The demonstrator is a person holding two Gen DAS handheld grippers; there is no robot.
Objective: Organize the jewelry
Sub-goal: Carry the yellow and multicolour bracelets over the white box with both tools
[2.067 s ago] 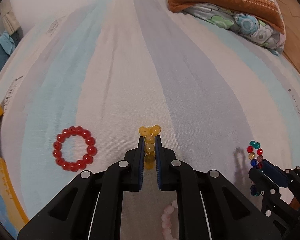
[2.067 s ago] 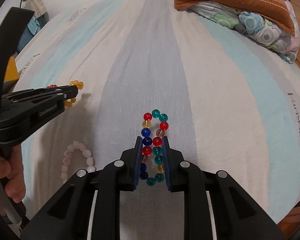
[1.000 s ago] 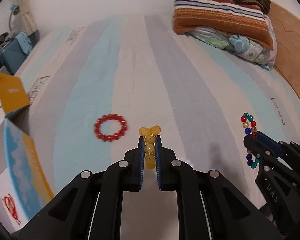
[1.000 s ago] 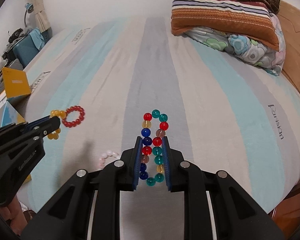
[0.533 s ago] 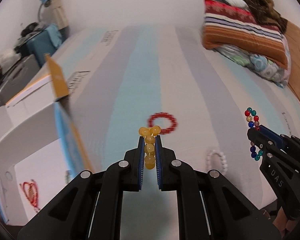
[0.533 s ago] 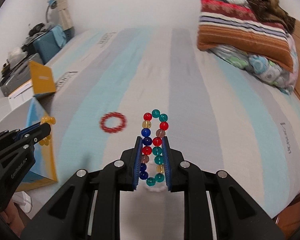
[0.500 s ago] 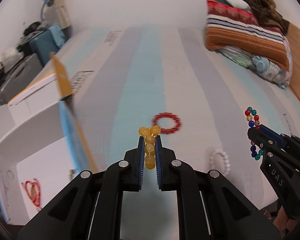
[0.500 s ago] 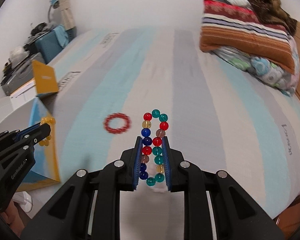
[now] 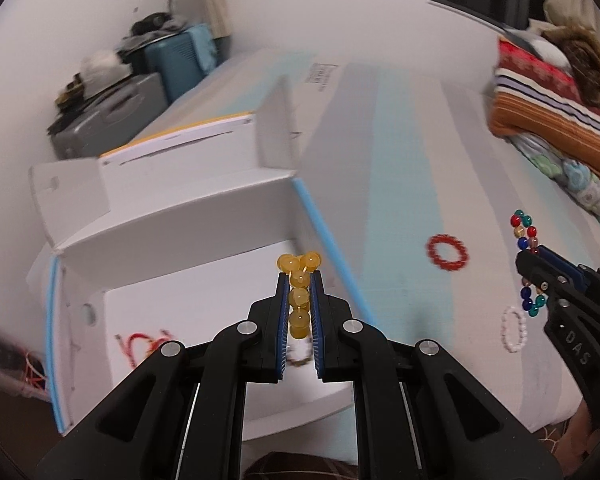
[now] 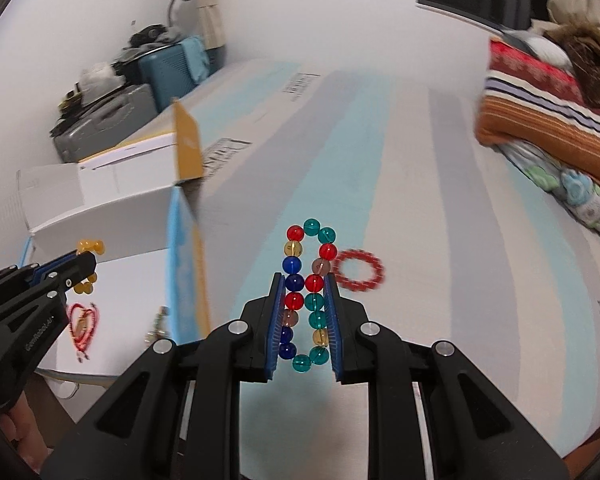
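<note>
The left claw is clamped tight on a yellow bead bracelet, its blue pads pressing the amber beads from both sides while a few beads poke out past the tips. It hangs over an open white box that sits at the edge of the bed, and inside the box, on its white floor, lies a tangle of red cord jewelry (a small dark beaded piece shows just below the claw's pads, too blurred to name).

The right claw is closed on a multicolored bead bracelet, squeezing the loop narrow so that red, blue, teal and amber beads stand in two columns between its pads and arch above the tips. It is over the striped sheet, just beside the box's blue-edged wall.

On the sheet lie a red bead bracelet, flat and round, and, nearer the bed's edge, a white bead bracelet. Folded striped blankets are stacked at the far right of the bed.
</note>
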